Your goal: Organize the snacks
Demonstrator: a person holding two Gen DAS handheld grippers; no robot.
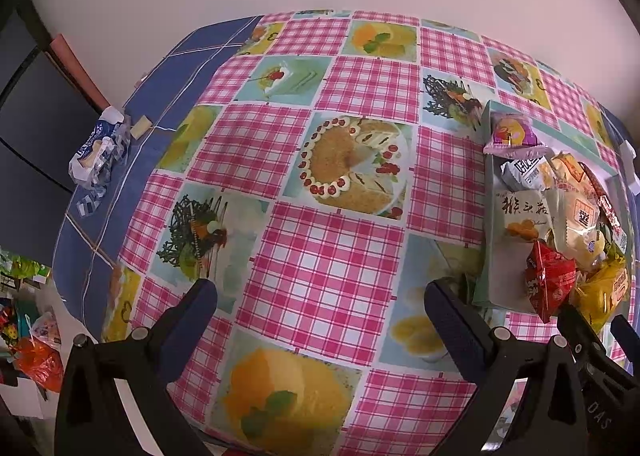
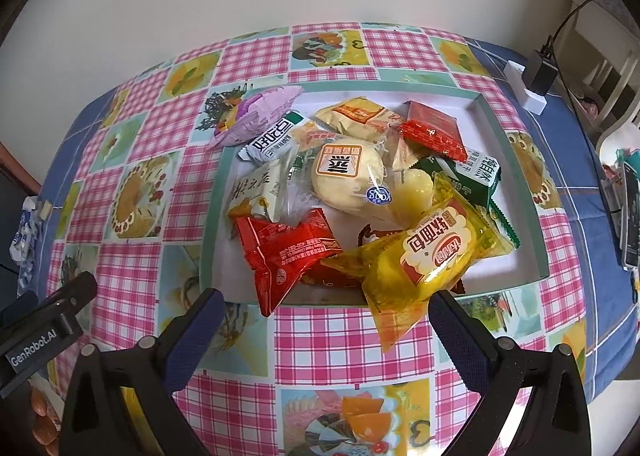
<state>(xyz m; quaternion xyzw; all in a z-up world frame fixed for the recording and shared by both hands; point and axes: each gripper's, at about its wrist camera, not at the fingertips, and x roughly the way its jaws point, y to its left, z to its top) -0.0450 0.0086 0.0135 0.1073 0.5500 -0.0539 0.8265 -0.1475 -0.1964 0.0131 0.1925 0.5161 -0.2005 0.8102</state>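
A shallow green-rimmed tray [image 2: 486,112] with a white floor holds a heap of several wrapped snacks: a red packet [image 2: 286,252] and a yellow bread packet [image 2: 432,252] hang over its near rim, a round pale bun [image 2: 348,176] lies in the middle, and a purple packet [image 2: 256,116] rests on the far left corner. My right gripper [image 2: 326,316] hovers open just in front of the tray, holding nothing. In the left wrist view my left gripper [image 1: 320,304] is open over bare tablecloth, with the tray [image 1: 490,176] to its right.
A pink checked tablecloth [image 1: 320,256] with cake pictures covers the table. A crumpled blue-white wrapper [image 1: 98,152] lies near the far left edge. A white charger block with a black plug [image 2: 532,80] and a phone [image 2: 630,212] sit at the right.
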